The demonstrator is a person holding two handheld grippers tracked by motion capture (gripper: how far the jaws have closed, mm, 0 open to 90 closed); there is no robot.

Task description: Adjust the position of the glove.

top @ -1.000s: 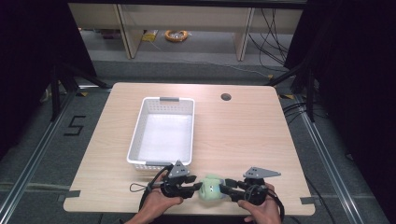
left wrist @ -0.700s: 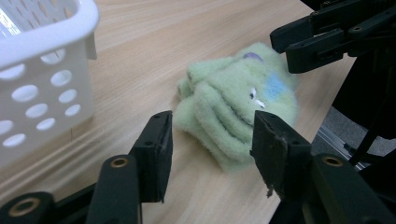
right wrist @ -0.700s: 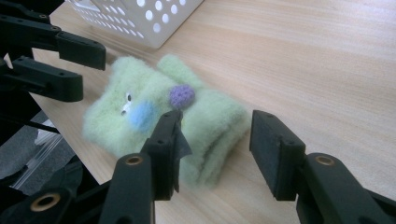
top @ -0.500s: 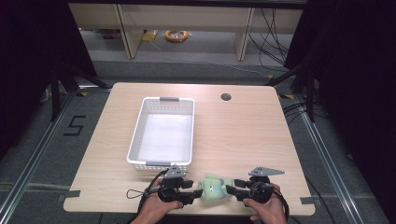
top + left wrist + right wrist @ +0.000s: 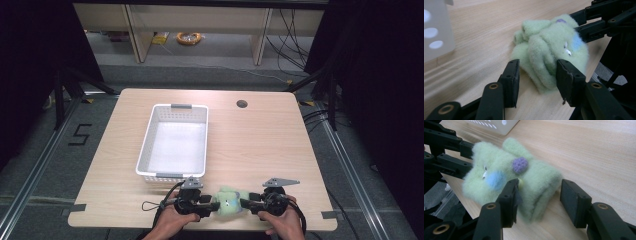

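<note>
**Two grippers are closing in on a soft green toy at the table edge**

The wooden table (image 5: 260,145) is carrying a white basket (image 5: 174,142), which is standing just behind the working spot, and nothing is showing inside it. In front of it, very near to the near edge of the table, a fluffy green toy (image 5: 227,201) is lying between the two tools. It is crumpled, with a blue dot and a purple dot on its upper side.

The risk is coming from this position. If one side is pushing harder than the other, the soft toy is probably sliding toward the edge and could fall off. The thick folds could also be slipping out when the jaws are catching only loose fluff.

The left gripper (image 5: 537,80) is standing open, with its jaws on both sides of one end of the toy; one jaw is touching the fluff, but nothing is clamped. The right gripper (image 5: 539,196) is also standing wide open around the opposite end, one jaw against the fabric and the other apart from it. Neither one is holding the toy yet.
</note>
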